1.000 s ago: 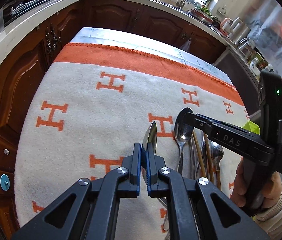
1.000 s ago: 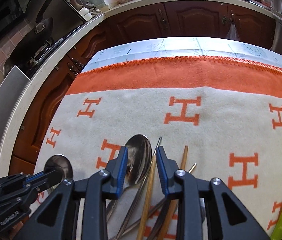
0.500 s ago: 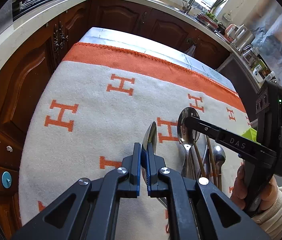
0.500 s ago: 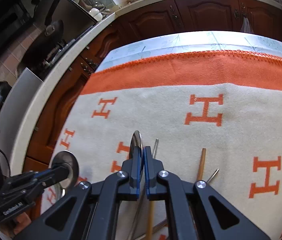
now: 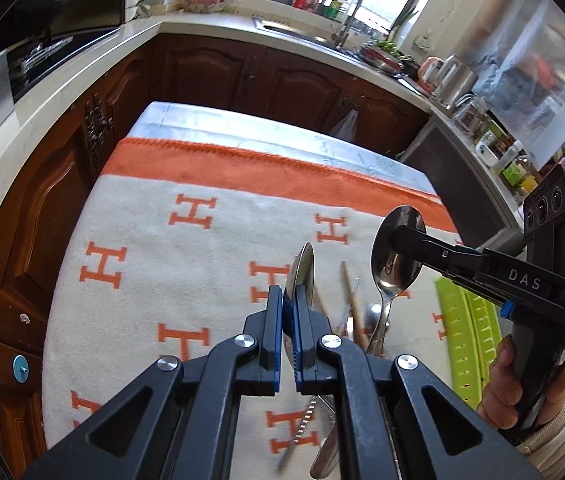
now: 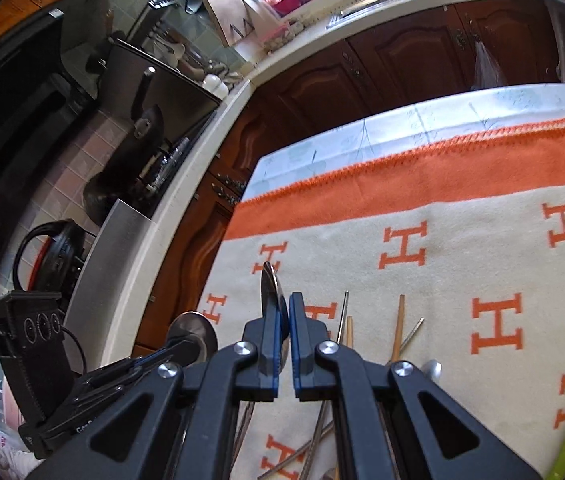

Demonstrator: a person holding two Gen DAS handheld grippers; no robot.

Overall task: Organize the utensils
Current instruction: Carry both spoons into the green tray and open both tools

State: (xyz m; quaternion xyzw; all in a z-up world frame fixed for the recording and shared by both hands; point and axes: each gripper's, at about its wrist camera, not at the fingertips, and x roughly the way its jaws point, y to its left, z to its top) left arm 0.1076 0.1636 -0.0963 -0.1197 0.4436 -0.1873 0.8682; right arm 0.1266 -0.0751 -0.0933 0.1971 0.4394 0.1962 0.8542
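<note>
Steel spoons are pinched bowl-first in both sets of jaws: the left gripper [image 5: 289, 320] clamps one spoon [image 5: 301, 268] edge-on, and the right gripper [image 6: 285, 332] clamps a second spoon [image 5: 396, 256]. Both are held above the cream-and-orange blanket [image 5: 202, 280] covering the bench, where chopsticks [image 6: 398, 324] and other cutlery lie beside a green tray [image 5: 462, 328].

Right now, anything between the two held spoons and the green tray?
Nothing visible. The left spoon and right spoon are both clamped and lifted above the pile; only open blanket lies before the green tray. The tray's inside is mostly out of view.
</note>
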